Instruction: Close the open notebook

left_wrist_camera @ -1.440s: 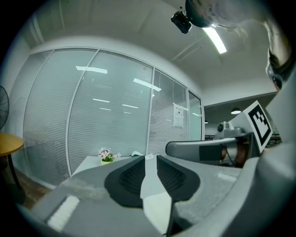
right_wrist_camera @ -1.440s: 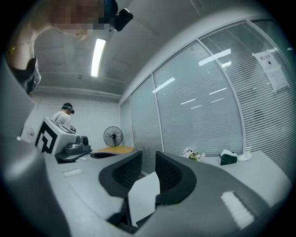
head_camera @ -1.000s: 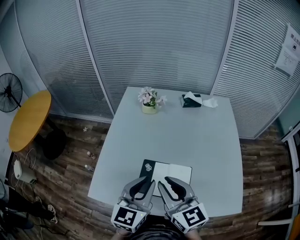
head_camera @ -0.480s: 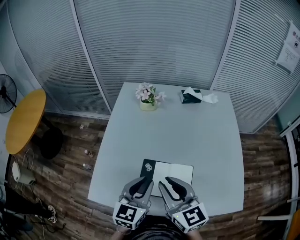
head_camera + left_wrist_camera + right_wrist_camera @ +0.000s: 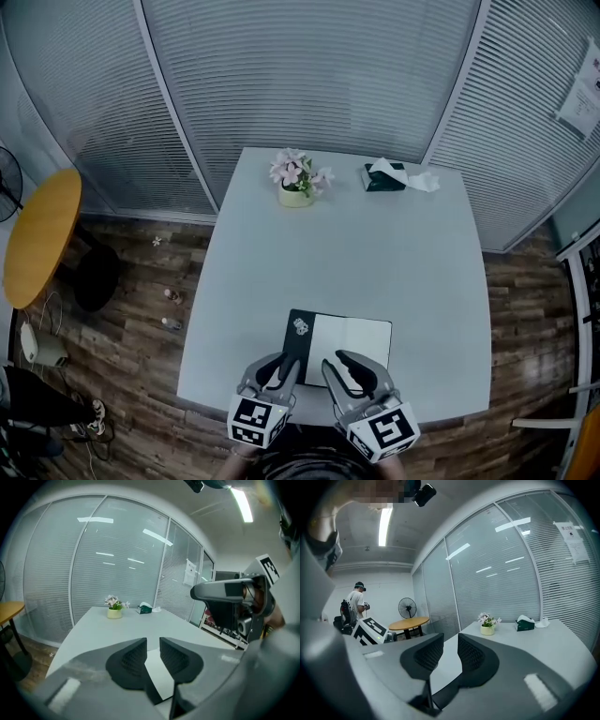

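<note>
The open notebook lies near the front edge of the white table; a black cover strip shows at its left and a blank white page to the right. My left gripper hovers over the notebook's near left corner. Its jaws stand a narrow gap apart with nothing between them, and the white page shows through the gap. My right gripper hangs beside it over the near edge of the page, jaws also slightly apart and empty. From the left gripper view the right gripper shows at the right.
A pot of pink flowers and a green tissue box stand at the table's far edge. Glass walls with blinds lie behind. A round yellow table stands on the wooden floor to the left. A person stands far off near a fan.
Both grippers have sunk toward the notebook's near edge, the left one more. The notebook has not moved and stays open.
</note>
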